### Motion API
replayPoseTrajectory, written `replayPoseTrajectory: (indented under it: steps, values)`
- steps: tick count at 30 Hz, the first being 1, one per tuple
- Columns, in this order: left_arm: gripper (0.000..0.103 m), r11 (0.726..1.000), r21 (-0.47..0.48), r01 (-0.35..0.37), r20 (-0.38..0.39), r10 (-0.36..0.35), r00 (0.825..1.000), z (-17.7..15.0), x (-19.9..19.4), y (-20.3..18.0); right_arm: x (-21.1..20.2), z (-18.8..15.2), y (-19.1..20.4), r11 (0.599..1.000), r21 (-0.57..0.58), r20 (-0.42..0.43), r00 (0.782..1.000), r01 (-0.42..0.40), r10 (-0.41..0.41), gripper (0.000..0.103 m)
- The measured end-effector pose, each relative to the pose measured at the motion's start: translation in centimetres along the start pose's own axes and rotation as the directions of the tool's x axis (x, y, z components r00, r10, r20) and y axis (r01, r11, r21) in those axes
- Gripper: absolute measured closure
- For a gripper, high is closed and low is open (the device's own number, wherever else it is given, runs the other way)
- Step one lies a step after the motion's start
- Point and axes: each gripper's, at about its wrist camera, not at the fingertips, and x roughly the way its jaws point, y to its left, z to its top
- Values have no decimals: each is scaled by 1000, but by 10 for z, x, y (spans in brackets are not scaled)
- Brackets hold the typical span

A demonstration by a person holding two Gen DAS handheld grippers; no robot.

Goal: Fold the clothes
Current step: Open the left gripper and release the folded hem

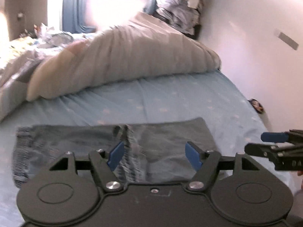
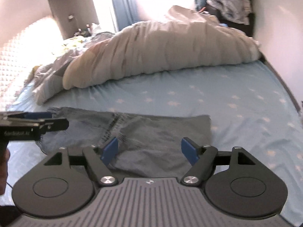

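1. One grey fringed cloth lies flat on the blue starred bed sheet.
2. My two grippers, the left gripper and the right gripper, hover above it, jaws spread wide, gripping nothing.
3. One beige duvet is heaped behind.

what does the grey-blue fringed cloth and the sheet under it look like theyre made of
The grey-blue fringed cloth looks like a soft woven fabric, perhaps a wool-like scarf: matte, with loose thread fringe at its edges. The pale blue star-print bed sheet looks like thin cotton or a blend: smooth, matte, with fine stretch creases. Blur leaves the exact fibres open.
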Motion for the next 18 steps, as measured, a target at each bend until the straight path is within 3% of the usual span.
replayPoseTrajectory:
  steps: [9,12,18]
  values:
    - [22,999,44,18,-33,-16,999,-3,12,-37,-54,-46,-21,991,47,40,992,122,-124,21]
    - [17,998,50,24,-34,-22,999,-4,14,-50,-58,-62,-41,985,106,22,990,136,-139,10]
    - [17,995,1,-99,-38,99,994,-15,13,-73,-31,-93,-97,966,239,-58,995,95,-83,7]
